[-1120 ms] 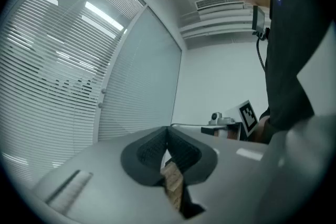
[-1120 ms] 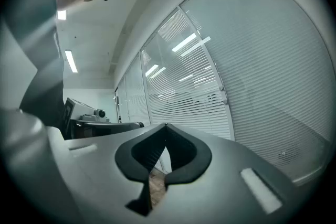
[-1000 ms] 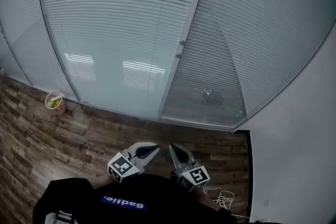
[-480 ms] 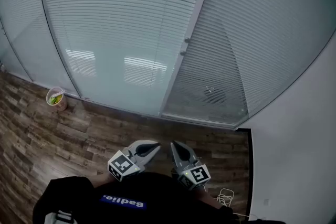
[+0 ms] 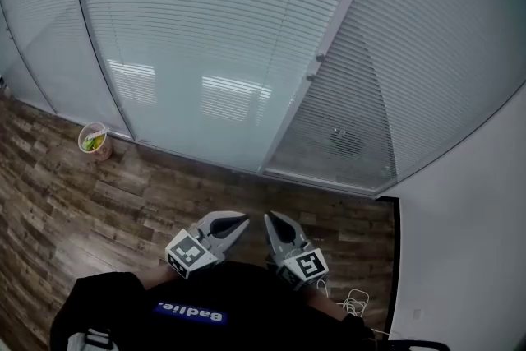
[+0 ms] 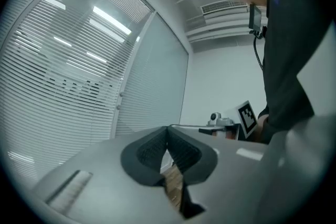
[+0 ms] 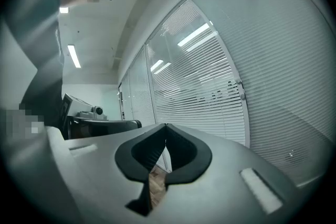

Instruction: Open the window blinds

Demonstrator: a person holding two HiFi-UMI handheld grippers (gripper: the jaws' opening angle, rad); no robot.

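Observation:
White slatted blinds (image 5: 197, 20) hang behind a glass wall, with a second closed panel (image 5: 427, 53) to the right of a vertical frame post (image 5: 329, 37). Two small knobs (image 5: 314, 66) sit on that post. My left gripper (image 5: 243, 219) and right gripper (image 5: 268, 219) are held side by side low in the head view, near my body and well short of the glass. Both are shut with nothing between the jaws. In the left gripper view the blinds (image 6: 63, 76) fill the left; in the right gripper view the blinds (image 7: 210, 86) fill the right.
A wood-pattern floor (image 5: 74, 193) runs up to the glass. A small cup with something green in it (image 5: 94, 140) stands on the floor by the glass at the left. A white cable (image 5: 353, 302) lies coiled at lower right beside a white wall (image 5: 468, 242).
The whole scene has shifted right in the head view: the frame post and floor cup moved rightward. Both grippers stay shut and close to my body.

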